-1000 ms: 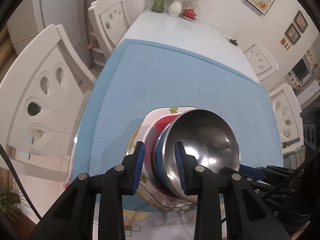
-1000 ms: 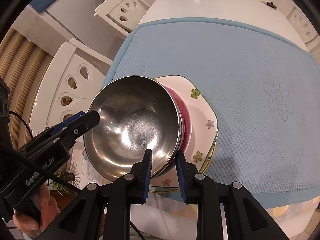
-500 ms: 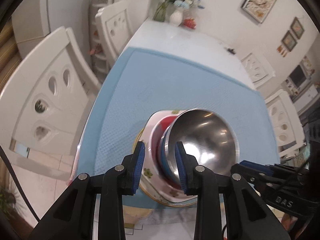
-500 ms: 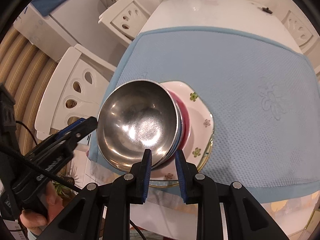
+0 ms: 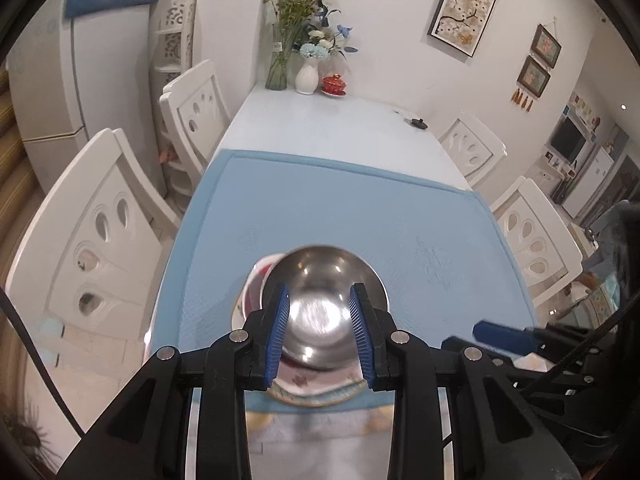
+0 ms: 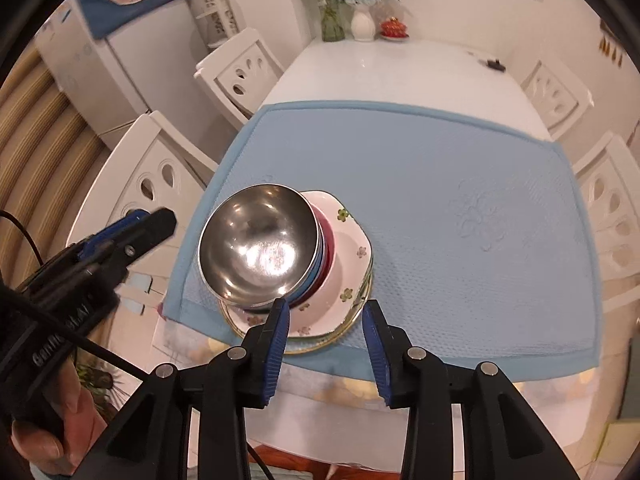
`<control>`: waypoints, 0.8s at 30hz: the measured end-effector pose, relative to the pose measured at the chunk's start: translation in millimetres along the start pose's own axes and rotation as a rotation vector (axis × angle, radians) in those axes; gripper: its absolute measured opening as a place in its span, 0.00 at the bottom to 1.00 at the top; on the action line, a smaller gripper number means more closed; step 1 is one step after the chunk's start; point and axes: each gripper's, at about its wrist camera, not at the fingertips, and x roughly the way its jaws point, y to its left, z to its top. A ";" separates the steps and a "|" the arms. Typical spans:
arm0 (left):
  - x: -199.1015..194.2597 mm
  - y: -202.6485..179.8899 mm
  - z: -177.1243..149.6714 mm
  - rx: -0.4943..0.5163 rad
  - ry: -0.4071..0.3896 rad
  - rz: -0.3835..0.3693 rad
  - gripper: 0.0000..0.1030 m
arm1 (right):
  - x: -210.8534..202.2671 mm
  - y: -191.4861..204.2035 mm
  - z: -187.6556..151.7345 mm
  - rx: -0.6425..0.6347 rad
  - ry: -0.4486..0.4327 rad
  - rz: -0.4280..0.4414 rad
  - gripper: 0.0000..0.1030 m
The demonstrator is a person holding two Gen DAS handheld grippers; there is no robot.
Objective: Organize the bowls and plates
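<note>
Mostly hidden red and blue bowls [image 6: 325, 254] under steel bowl [image 6: 256, 250], right gripper [image 6: 326, 334] jaws opening, empty

left gripper [image 5: 319, 330]: black plastic frame, two angular arms that taper forward
left gripper fingers [image 5: 277, 334]: lined with ribbed blue pads on the inner faces
left gripper screws: round silver heads, two on each arm behind the pads
right gripper [image 6: 327, 346]: same black frame, blue ribbed pads, silver screw heads behind them
markings: white letters on the left gripper's black body as seen from the right wrist, only partly legible
cables: thin black cords beside the left gripper's body
hand [image 6: 48, 424]: wrapped round the left gripper's handle, no sleeve in view
</note>
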 end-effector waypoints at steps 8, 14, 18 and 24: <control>-35.1 -12.6 -40.7 -0.056 0.039 0.046 0.28 | -35.9 7.3 -34.9 -0.033 -0.041 -0.008 0.40; -64.5 -19.2 -79.2 -0.085 0.043 0.039 0.28 | -53.7 15.1 -77.4 -0.029 -0.034 0.020 0.40; -78.7 -21.8 -91.3 -0.084 0.036 0.046 0.28 | -63.3 20.7 -97.0 -0.025 -0.037 0.036 0.40; -87.4 -24.7 -96.1 -0.077 0.028 0.035 0.28 | -72.8 26.1 -105.9 -0.029 -0.048 0.022 0.41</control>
